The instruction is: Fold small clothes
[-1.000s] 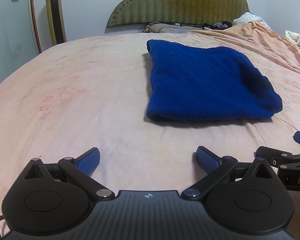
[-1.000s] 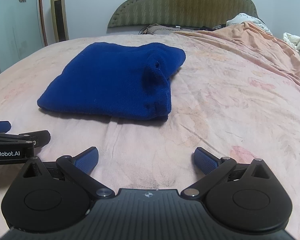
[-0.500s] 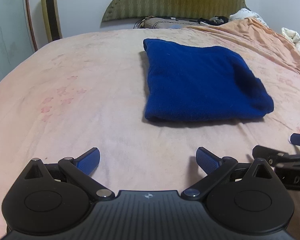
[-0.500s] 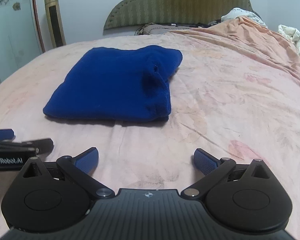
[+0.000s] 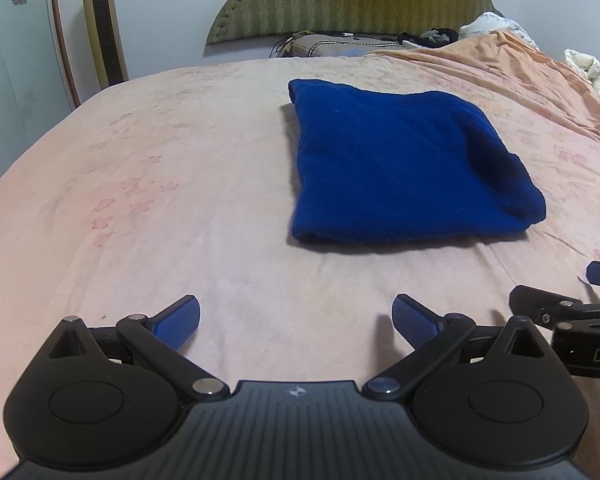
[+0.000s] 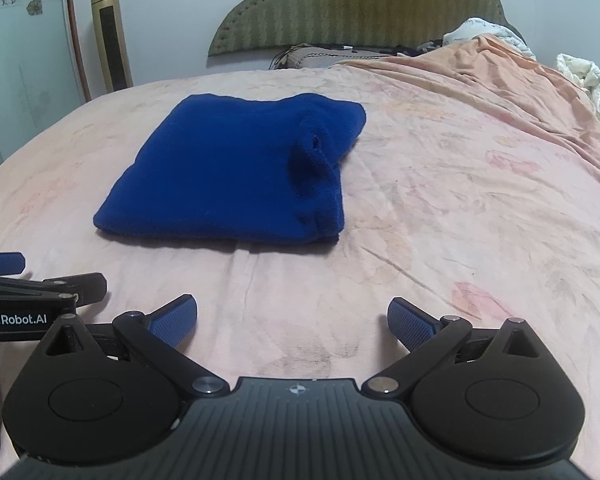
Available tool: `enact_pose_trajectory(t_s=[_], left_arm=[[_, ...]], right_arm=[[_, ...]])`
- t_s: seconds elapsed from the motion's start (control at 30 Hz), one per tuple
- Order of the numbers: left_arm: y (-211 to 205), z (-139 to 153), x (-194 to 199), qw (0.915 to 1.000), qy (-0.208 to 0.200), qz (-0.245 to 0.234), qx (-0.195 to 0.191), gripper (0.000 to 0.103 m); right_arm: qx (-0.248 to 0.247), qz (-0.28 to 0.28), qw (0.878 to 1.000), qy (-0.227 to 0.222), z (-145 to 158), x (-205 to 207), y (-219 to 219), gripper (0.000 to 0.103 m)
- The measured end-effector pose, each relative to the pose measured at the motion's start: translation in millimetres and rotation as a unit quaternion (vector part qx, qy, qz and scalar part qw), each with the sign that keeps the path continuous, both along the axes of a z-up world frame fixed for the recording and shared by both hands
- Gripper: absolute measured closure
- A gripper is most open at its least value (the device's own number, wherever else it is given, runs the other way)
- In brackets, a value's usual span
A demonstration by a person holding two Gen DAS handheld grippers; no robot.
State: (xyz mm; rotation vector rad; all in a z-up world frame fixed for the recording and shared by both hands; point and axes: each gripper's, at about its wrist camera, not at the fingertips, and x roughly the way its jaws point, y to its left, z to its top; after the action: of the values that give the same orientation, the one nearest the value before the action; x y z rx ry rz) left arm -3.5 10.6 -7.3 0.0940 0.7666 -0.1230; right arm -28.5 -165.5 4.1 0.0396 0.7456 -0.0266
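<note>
Left wrist: folded blue garment [image 5: 404, 164] on bed [image 5: 140, 184] (apparently fleece); left hand-held gripper [image 5: 296, 322], right hand-held gripper [image 6: 292, 320] both wide, empty.

White lettering reading "GenRobot.AI" runs along the black side of my left gripper [image 6: 40, 304], seen at the left edge of the right wrist view. In the left wrist view, the side of my right gripper [image 5: 576, 320] shows only the pale letters "DA" before the frame cuts the word off. I can read no other text.
</note>
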Motion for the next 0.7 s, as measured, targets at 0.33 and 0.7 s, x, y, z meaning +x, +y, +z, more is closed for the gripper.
enact_pose_trajectory(t_s=[0.33,0.7], left_arm=[[3.8,-0.5,0.4,0.9999,0.005,0.010,-0.004,0.000],[6.1,-1.3,0.6,0.9998,0.006,0.016,-0.001,0.000]], right_arm=[[0.002,0.002,1.000,-0.002,1.2,-1.2,1.0,0.000],[0.005,0.001,1.000,-0.002,2.3,-1.9,1.8,0.000]])
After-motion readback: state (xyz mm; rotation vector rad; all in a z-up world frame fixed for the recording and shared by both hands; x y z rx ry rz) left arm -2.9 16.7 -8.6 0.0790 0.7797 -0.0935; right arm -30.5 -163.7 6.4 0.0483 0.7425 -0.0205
